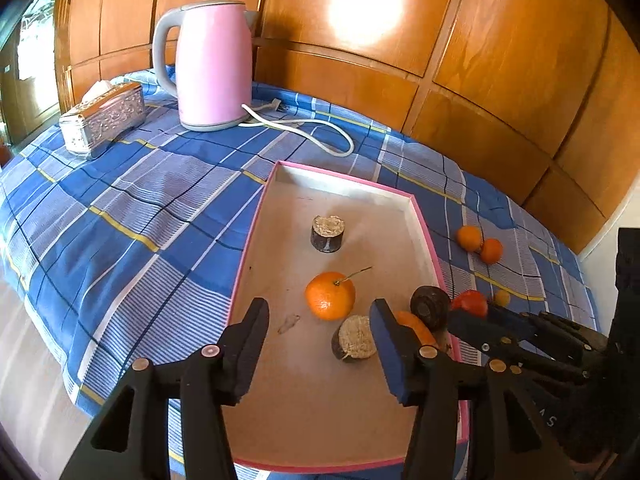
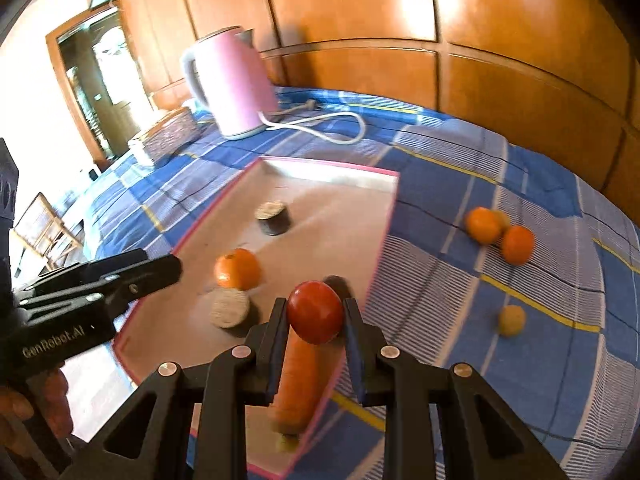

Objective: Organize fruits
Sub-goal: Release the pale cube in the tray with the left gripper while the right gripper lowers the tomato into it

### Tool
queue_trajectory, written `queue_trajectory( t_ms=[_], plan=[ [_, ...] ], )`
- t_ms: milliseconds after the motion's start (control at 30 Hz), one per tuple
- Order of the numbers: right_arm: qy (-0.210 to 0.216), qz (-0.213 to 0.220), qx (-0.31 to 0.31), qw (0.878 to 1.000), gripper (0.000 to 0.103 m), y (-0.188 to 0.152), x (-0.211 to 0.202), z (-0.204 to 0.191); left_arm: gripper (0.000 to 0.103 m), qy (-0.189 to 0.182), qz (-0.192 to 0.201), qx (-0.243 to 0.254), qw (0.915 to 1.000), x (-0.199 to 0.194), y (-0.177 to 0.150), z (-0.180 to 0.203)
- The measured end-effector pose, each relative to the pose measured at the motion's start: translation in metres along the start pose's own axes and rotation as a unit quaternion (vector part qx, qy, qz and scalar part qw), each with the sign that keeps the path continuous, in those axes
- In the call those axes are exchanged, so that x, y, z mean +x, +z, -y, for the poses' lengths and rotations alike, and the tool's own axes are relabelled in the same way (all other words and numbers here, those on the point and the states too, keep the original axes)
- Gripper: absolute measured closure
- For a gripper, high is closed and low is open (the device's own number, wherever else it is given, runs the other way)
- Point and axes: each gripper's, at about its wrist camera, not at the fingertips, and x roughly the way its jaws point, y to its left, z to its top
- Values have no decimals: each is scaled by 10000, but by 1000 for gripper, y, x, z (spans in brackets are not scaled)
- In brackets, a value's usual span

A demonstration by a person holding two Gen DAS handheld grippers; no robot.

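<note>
A pink-rimmed tray (image 1: 424, 224) (image 2: 384, 216) lies on the blue checked cloth. In it are an orange with a stem (image 1: 330, 295) (image 2: 237, 269), two dark cut pieces (image 1: 328, 233) (image 1: 355, 338), a dark round fruit (image 1: 430, 305) and a carrot (image 2: 298, 384). My right gripper (image 2: 316, 312) is shut on a red tomato (image 2: 315, 312) (image 1: 470, 302) above the tray's right edge. My left gripper (image 1: 320, 320) is open and empty over the tray's near part. Two oranges (image 2: 482, 225) (image 2: 518, 245) and a small yellow fruit (image 2: 511, 320) lie on the cloth to the right.
A pink kettle (image 1: 214, 64) with a white cord (image 1: 320, 128) stands at the back. A silver tissue box (image 1: 104, 118) sits at the back left. Wooden panels (image 1: 500, 60) close the far side. The cloth's edge drops off at the left.
</note>
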Motion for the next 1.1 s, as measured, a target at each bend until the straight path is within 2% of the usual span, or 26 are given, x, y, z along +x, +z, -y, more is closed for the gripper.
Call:
queue_trajectory(
  t_ms=[333,500,733,1100],
  plan=[
    [248,-58,-193,9995,73,7,6,-28,45,27,18,-192,9998,-3,-3,-16],
    [181,-76,-166,9997,72,1,5,-27,45,28,-5,-189,9998,-3,-5,-15],
    [-105,-76,502,9987,72,-10,-1,8,45,-72,-92,26,9999,0,-8,-2],
    [-563,-55,1467,9876,72,-35,-16,76,45,-139,-217,321,9992,6,-11,17]
  ],
)
